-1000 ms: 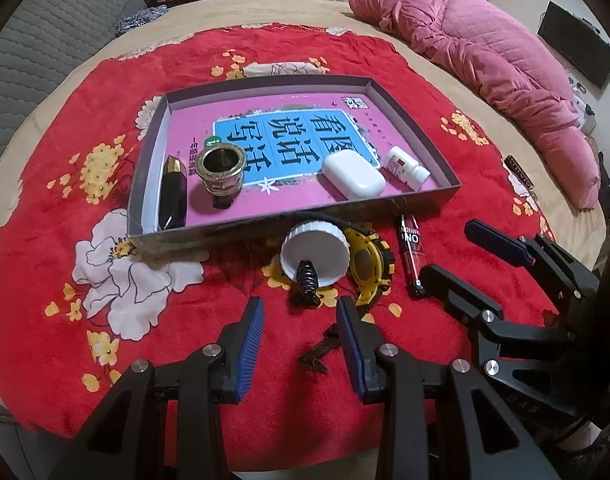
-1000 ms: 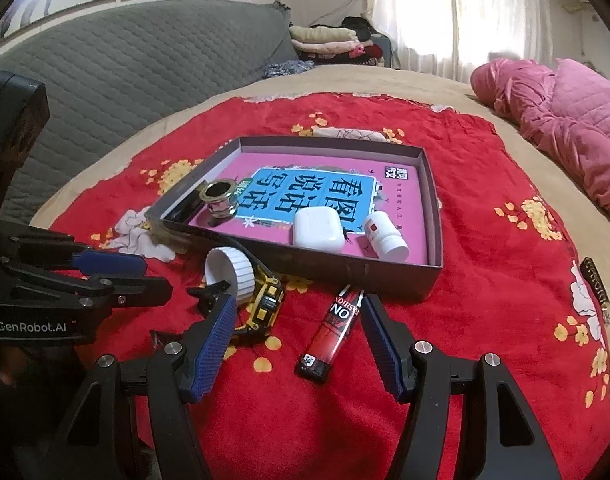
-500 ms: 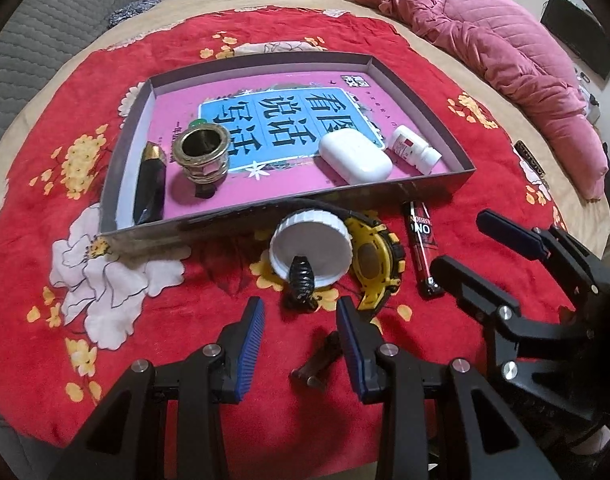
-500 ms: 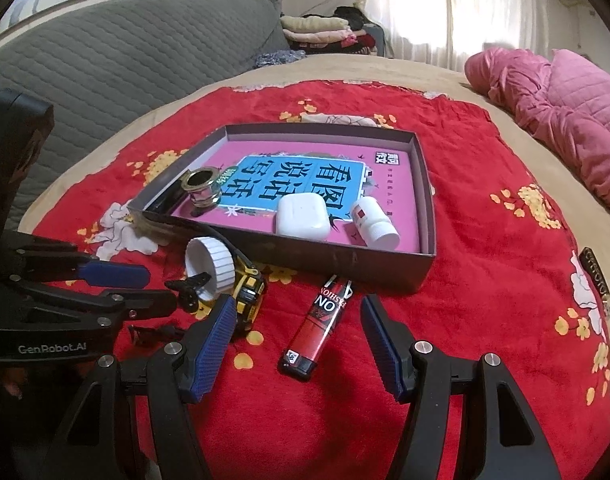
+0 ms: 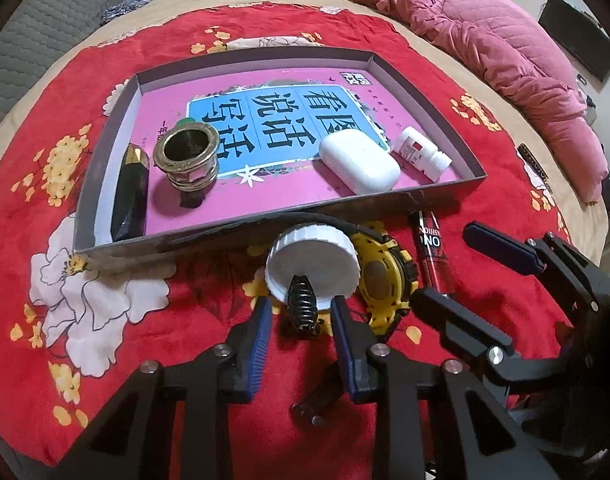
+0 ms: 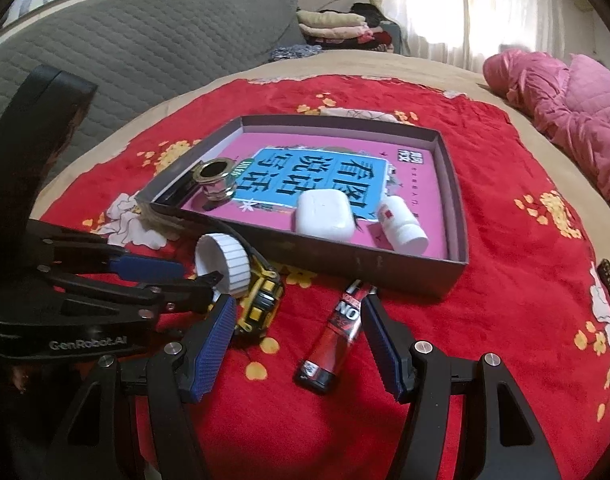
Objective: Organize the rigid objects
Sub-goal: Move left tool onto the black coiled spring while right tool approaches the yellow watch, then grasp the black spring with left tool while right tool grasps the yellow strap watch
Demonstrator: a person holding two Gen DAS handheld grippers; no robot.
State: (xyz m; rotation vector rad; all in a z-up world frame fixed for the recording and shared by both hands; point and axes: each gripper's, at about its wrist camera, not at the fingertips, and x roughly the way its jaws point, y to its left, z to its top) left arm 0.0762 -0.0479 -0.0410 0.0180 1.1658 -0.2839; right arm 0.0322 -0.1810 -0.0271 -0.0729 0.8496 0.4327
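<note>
A shallow tray [image 5: 241,222] sits on a cloth [image 5: 105,280] spread over the bed [image 6: 485,92]. Inside the tray, along its left wall, lies a dark tube [image 5: 131,192]; just right of it stands a metal ring fitting [image 5: 187,158]. Toward the tray's right end lies a rounded case [image 5: 359,160], with a small bottle [image 5: 421,152] on its side just right of that. Before the tray's near wall, on the cloth, a ridged cap [image 5: 313,260] leans against a tape measure [image 5: 385,276] to its right. A spring clip [image 5: 303,308] lies before the cap. A slim tube [image 6: 337,340] lies right of the tape measure, apart from it. A quilt [image 5: 505,52] lies behind and right of the tray.
</note>
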